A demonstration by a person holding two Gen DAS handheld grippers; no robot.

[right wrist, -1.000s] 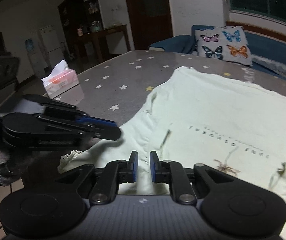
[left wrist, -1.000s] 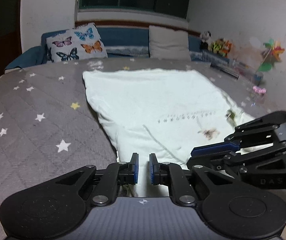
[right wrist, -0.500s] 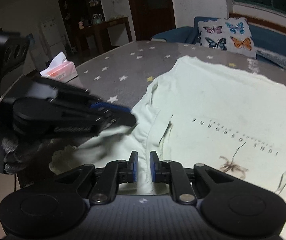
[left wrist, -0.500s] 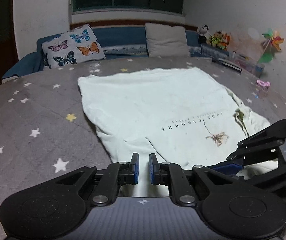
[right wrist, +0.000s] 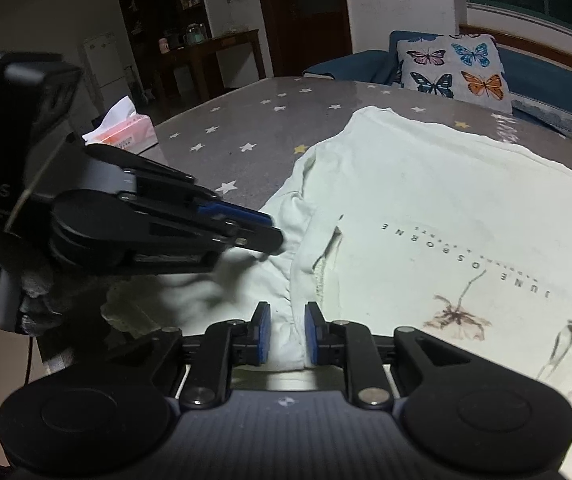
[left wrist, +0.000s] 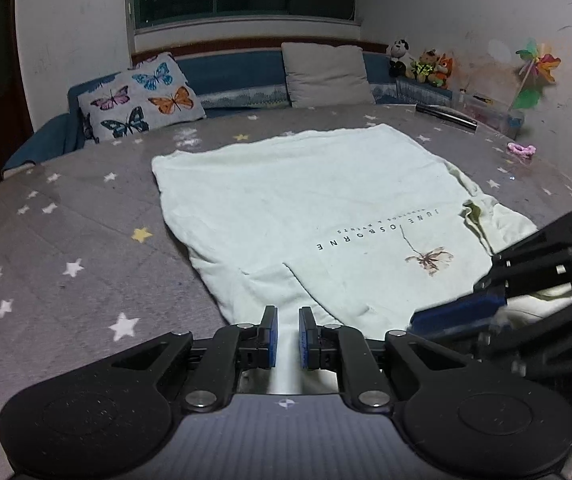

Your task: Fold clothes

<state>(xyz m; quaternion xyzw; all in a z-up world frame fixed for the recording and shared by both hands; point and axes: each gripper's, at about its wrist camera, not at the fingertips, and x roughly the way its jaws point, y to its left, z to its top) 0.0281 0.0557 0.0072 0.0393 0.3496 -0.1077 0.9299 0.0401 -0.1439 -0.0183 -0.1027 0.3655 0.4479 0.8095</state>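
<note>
A pale green T-shirt [left wrist: 306, 208] with a printed flower and lettering lies spread on the grey star-patterned table [left wrist: 66, 240]. My left gripper [left wrist: 288, 336] is shut on the shirt's near edge, and cloth runs between its blue pads. It also shows in the right wrist view as the left gripper [right wrist: 254, 232], reaching over the shirt's shoulder. My right gripper [right wrist: 288, 334] is shut on a bunched fold of the shirt [right wrist: 446, 184] near the collar. In the left wrist view the right gripper [left wrist: 458, 314] sits low at the right, over the shirt's near corner.
A butterfly pillow [left wrist: 142, 100], a grey pillow [left wrist: 326, 76], plush toys [left wrist: 422, 64] and a pinwheel [left wrist: 534, 68] line the far side. A pink item [left wrist: 520, 148] lies at the right. A tissue box [right wrist: 126, 128] and a lacy cloth [right wrist: 126, 312] sit on the left.
Both grippers have drawn back and risen a little with the shirt's near edge. The left gripper has reached further over the shirt. The right jaws stand slightly wider around the fold.
</note>
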